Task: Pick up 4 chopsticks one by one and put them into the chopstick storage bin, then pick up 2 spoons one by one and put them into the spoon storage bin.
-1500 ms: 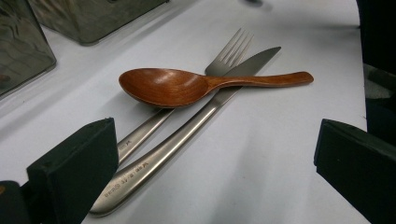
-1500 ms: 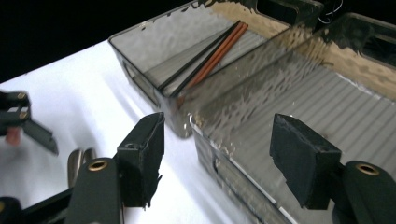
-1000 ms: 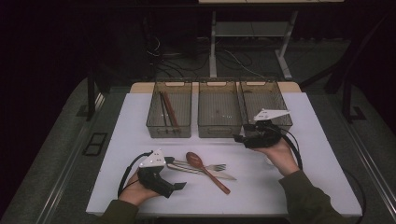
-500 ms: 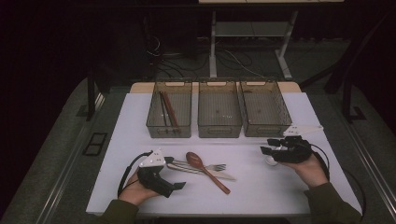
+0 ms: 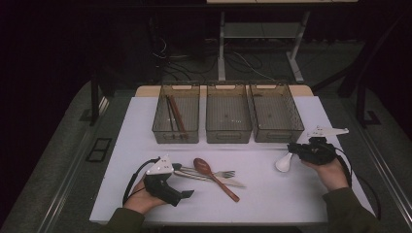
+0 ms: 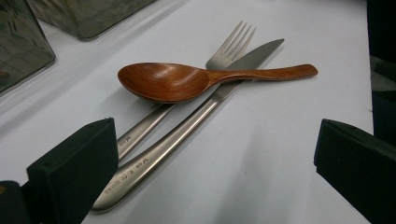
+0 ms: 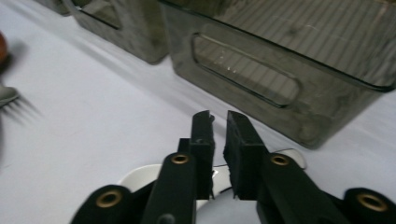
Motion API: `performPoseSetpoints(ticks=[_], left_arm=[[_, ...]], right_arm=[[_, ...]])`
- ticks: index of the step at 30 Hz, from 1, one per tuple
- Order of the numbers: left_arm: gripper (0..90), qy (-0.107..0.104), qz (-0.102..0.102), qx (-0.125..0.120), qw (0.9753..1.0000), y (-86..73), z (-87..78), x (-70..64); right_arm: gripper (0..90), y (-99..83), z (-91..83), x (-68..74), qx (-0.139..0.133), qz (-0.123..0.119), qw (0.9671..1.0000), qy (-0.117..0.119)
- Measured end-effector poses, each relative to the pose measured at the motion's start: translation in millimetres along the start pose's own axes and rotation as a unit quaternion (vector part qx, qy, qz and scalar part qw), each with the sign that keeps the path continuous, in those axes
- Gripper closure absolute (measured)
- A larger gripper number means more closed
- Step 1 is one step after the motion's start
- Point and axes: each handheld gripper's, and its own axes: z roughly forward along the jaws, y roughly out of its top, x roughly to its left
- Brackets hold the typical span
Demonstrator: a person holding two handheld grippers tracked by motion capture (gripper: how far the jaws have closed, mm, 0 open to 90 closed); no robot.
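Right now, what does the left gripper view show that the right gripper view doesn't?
The left gripper view has the wooden spoon lying across a knife, with the left tool standing wide open before them. The right gripper view has the right tool nearly closed on a white spoon, close to a bin. Both take in the fork and the white table.

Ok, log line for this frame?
right tongs: shut on white ceramic spoon | left tongs: open, near brown wooden spoon | pile untouched
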Motion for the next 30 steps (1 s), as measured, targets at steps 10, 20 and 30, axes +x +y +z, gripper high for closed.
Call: performPoseSetpoints(ticks=[10,20,30], left_arm=[[0.0,0.0,-0.001,0.0,1.0,-0.3,0.2,0.4],[0.0,0.001,-0.001,0.001,1.0,-0.3,0.1,0.1],[0.0,0.001,-0.006,-0.002,1.0,-0.7,0.3,1.0]], right_arm=[[89.9,1.8,14.2,-11.6,0.01,0.009,0.9999,-0.01],[89.9,-2.7,30.4,-21.9,0.037,0.02,0.9988,-0.024],[90.0,-5.1,35.8,-21.5,0.05,0.01,0.9984,-0.023]])
